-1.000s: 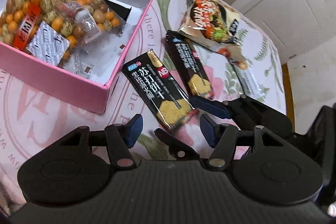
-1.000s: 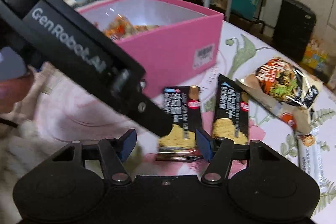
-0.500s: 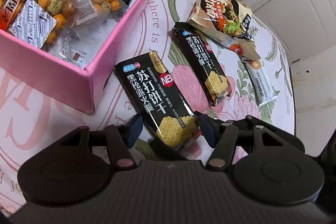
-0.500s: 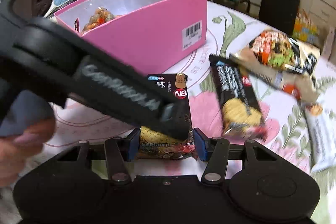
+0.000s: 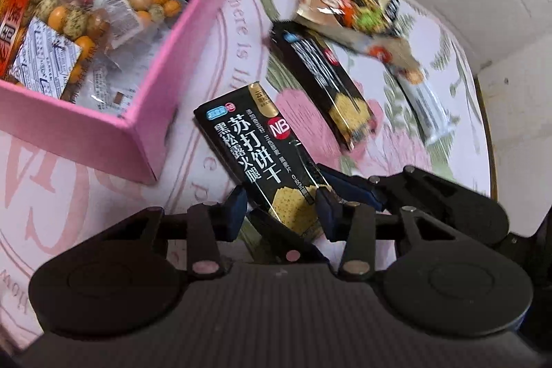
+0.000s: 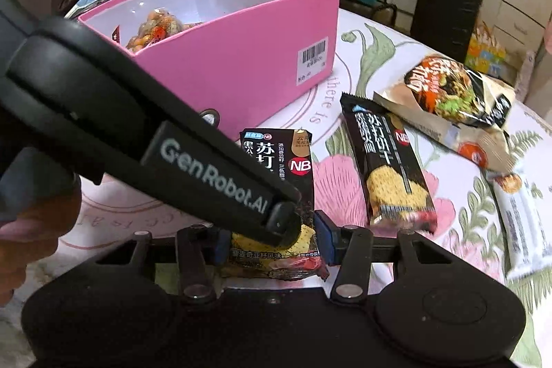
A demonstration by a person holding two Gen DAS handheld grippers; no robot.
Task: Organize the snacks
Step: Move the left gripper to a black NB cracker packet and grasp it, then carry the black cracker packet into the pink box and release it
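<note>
Black cracker pack (image 5: 262, 154) flat on counter (image 5: 69, 195) beside pink box (image 5: 145, 99). Both claws closing on its near end: left claw (image 5: 281, 207), right claw (image 6: 272, 244), pads at edges. Light, crinkly, slippery wrapper; crackers brittle. Pinch sealed end, gently.

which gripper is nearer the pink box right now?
Left. The left gripper sits by the pink box corner; the right gripper is farther out, beyond it. Both are closing with the cracker pack between their jaws.

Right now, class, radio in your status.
Left gripper, right gripper: jaws closing around near cracker pack. Pink box beside. Grippers crowd each other.
</note>
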